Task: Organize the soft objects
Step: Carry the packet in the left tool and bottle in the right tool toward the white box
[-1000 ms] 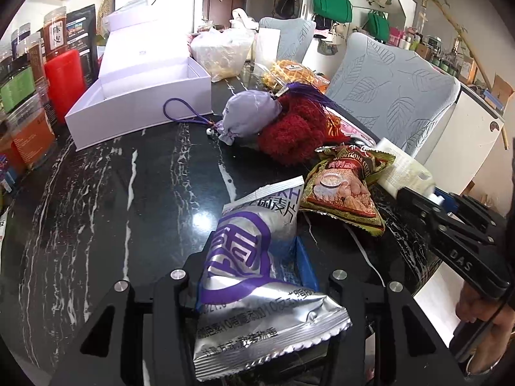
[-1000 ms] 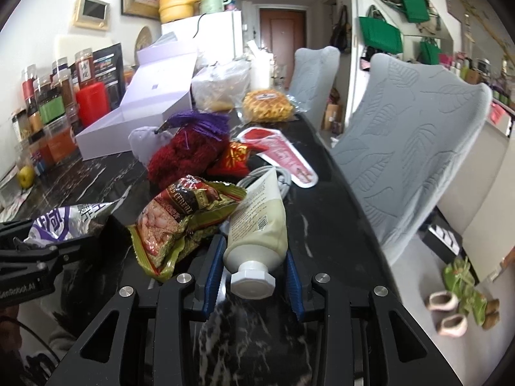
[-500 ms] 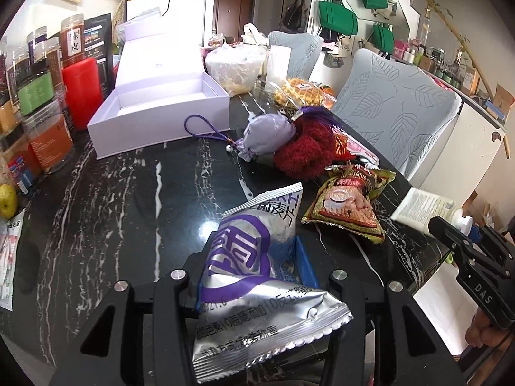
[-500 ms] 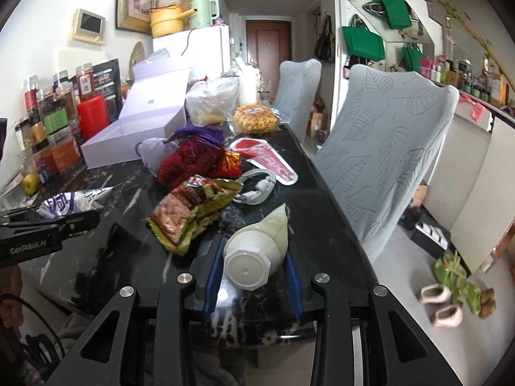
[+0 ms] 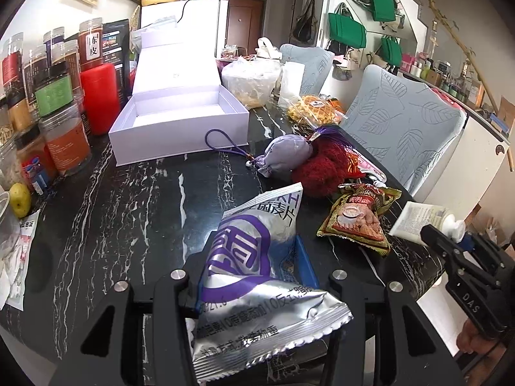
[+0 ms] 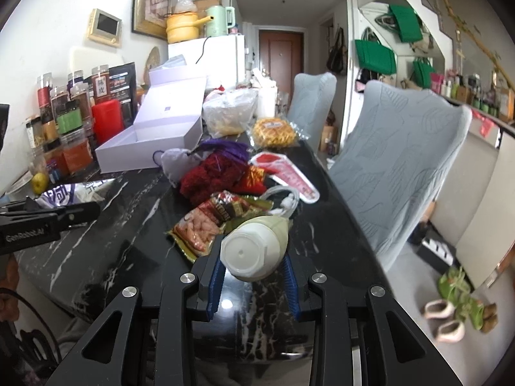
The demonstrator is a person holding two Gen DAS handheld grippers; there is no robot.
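Pinching its crimped end, the left gripper (image 5: 257, 276) holds the foil snack bag (image 5: 254, 263) — light, crinkly, slippery. At three o'clock, the right gripper (image 6: 252, 276) clamps the cream tube (image 6: 254, 247) — soft, best held near the cap.

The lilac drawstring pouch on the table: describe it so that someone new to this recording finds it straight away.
Start at the open white box at the far left of the black marble table. Just in front of its near right corner lies the lilac pouch, against a fuzzy dark red bundle. It is the only pale, plain fabric item, with a purple cord loop trailing towards the box.
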